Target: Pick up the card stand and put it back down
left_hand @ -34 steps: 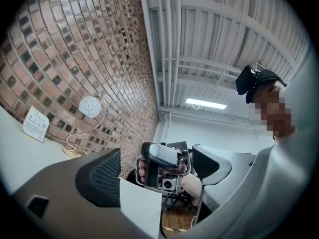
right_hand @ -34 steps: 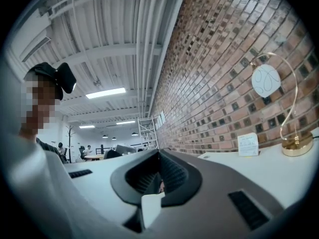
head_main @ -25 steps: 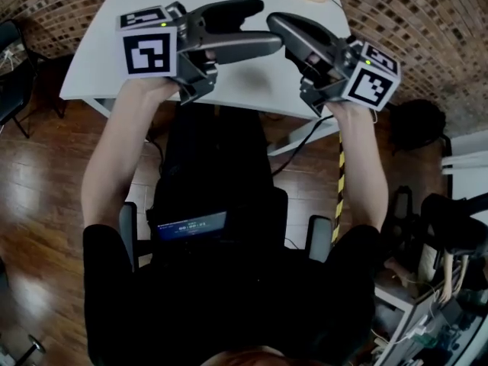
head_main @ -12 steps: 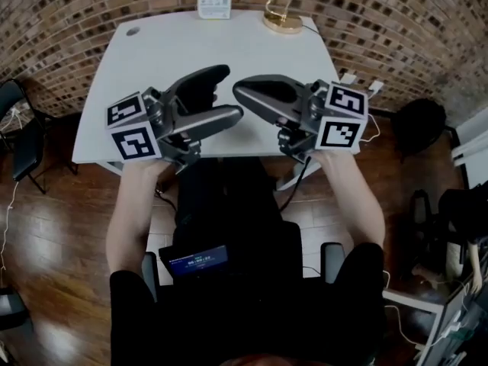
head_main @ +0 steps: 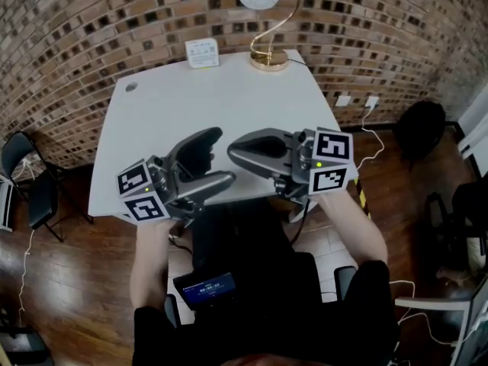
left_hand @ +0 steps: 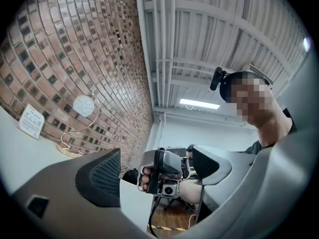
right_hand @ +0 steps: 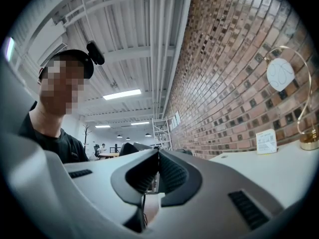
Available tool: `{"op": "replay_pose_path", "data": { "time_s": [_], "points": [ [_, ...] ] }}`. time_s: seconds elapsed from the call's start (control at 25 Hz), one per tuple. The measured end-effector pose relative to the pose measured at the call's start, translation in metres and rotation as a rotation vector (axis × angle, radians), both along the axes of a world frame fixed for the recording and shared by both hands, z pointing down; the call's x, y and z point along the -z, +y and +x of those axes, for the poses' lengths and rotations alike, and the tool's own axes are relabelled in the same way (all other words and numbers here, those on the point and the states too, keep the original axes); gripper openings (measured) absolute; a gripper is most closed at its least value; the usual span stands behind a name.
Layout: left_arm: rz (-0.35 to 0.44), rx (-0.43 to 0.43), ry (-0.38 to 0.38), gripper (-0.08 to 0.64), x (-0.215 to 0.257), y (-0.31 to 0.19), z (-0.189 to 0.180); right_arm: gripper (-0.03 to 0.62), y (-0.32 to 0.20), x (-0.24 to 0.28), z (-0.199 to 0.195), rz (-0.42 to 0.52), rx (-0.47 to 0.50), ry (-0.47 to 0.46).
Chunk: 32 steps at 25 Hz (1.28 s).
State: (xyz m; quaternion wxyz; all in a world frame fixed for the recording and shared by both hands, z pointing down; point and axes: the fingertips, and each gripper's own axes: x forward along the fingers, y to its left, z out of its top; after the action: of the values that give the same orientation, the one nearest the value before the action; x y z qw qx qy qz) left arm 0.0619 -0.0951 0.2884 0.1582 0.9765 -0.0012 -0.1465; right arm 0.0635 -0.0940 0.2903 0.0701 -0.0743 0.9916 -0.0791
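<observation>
- Hovering over the 6 o'clock edge of the table [head_main: 229, 101], left gripper [head_main: 226, 157] and right gripper [head_main: 232, 150] point at each other, tips near; cannot tell if they touch.
- Left gripper: jaws wide apart, gripping nothing. In the gap its own view shows only the right gripper and the right hand [left_hand: 144, 176] holding it, farther off.
- Right gripper: jaws pressed together, nothing between them.
- Card stand [head_main: 268, 58] stands upright at the table's 12 o'clock edge, by the brick wall [head_main: 114, 21], well apart from both grippers.
- The stand shows at 9 o'clock in the left gripper view and at 3 o'clock in the right gripper view.
- Small white sign [head_main: 202, 52] sits just beside the stand, at its 9 o'clock.
- Grommet [head_main: 131, 87] sits near the table's 10 o'clock corner.
- Black chair [head_main: 30, 185] stands on the floor at 9 o'clock of the table.
</observation>
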Motion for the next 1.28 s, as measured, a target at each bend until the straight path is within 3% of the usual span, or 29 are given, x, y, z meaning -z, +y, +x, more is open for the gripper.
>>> {"op": "replay_pose_path", "data": {
  "time_s": [0.6,1.28],
  "points": [
    [-0.028,-0.01,0.034,0.443,-0.01,-0.008,0.002,0.023,-0.002,-0.005,0.002,0.033,0.015,-0.037],
    [0.041,-0.023,0.026,0.443,-0.005,0.0,0.007,0.02,0.007,0.001,0.004,0.079,0.005,-0.075]
  ]
}}
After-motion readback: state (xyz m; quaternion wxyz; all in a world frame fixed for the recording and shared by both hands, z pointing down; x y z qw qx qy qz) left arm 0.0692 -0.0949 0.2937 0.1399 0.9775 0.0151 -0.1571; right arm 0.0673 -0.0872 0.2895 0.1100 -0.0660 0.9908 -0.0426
